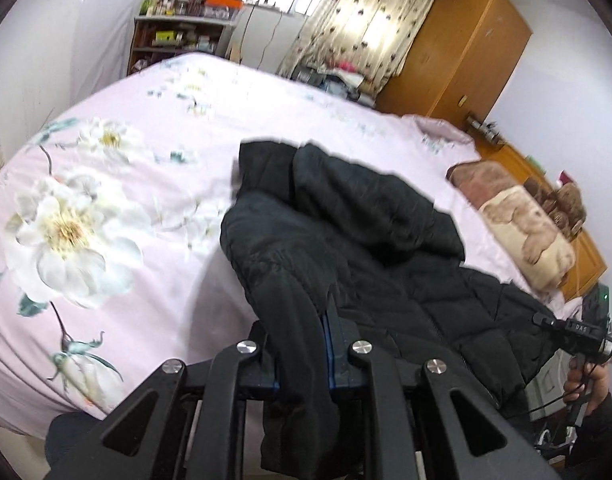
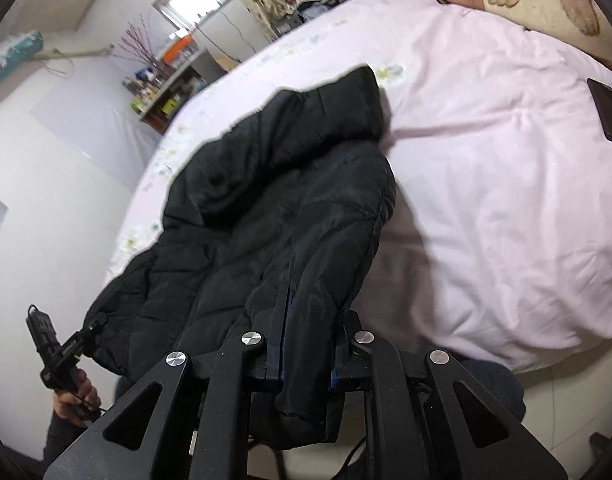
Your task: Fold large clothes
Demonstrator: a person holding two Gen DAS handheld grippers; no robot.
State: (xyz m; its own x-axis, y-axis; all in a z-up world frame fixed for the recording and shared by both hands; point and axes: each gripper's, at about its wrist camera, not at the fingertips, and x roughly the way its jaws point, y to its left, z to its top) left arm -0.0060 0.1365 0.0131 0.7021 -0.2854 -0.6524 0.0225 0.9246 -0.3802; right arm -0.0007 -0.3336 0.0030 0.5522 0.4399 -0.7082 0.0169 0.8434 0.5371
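A black quilted puffer jacket (image 1: pixel 358 216) lies across the near part of a bed, its hood end toward the far side. In the left wrist view my left gripper (image 1: pixel 302 340) is shut on the jacket's near hem, with a fold of black fabric hanging down between the fingers. In the right wrist view the same jacket (image 2: pixel 274 176) runs away from the camera, and my right gripper (image 2: pixel 306 344) is shut on another part of its near edge. That edge is lifted off the bed. The other gripper (image 1: pixel 582 334), held in a hand, shows at the right edge of the left wrist view.
The bed (image 1: pixel 154 240) has a pink sheet with large white flowers. A folded brown and cream blanket (image 1: pixel 518 220) lies at its right side, and a dark phone (image 2: pixel 608 110) lies on the sheet. A cluttered shelf (image 1: pixel 178 36), curtains and an orange wardrobe (image 1: pixel 458 48) stand behind.
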